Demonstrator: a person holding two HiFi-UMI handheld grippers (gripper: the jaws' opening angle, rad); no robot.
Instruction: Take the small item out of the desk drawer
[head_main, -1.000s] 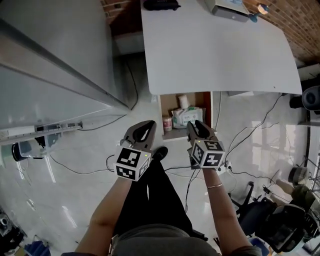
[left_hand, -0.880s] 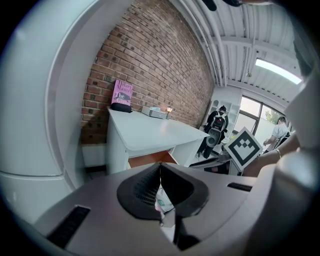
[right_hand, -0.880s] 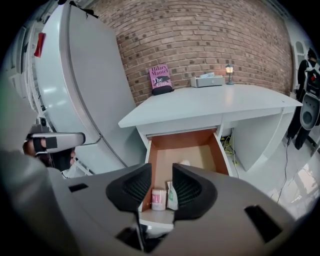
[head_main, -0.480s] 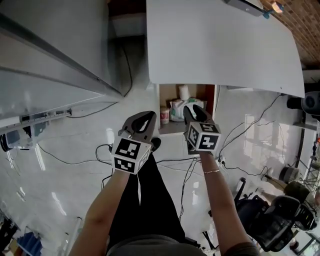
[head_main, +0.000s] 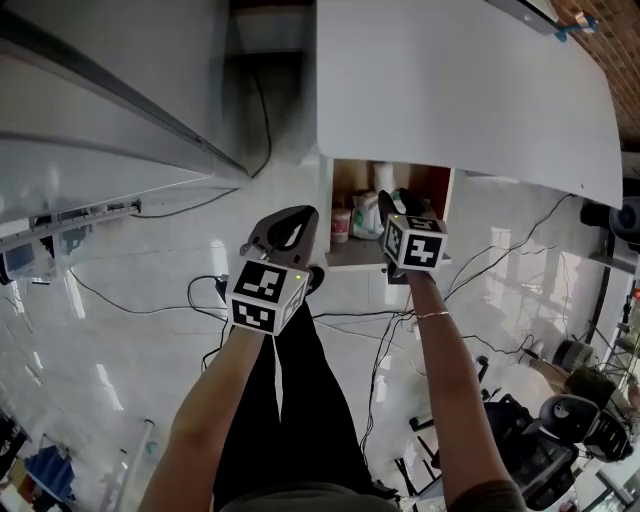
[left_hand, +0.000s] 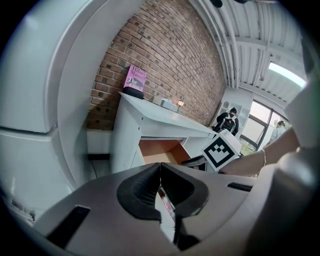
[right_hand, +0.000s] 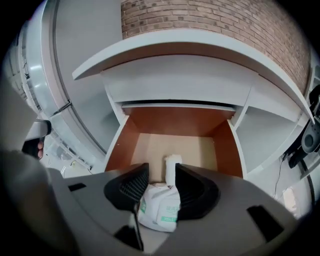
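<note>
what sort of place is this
Likely an office or lab workspace: a white desk with an open drawer, a brick wall behind it, an office chair and loose cables on the floor.

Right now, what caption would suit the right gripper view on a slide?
Right gripper, fingers opening, white packet between them in the open drawer.

The desk (head_main: 450, 90) is white, its drawer (right_hand: 175, 122) orange-brown inside — the pack (right_hand: 161, 210) white with green print.
</note>
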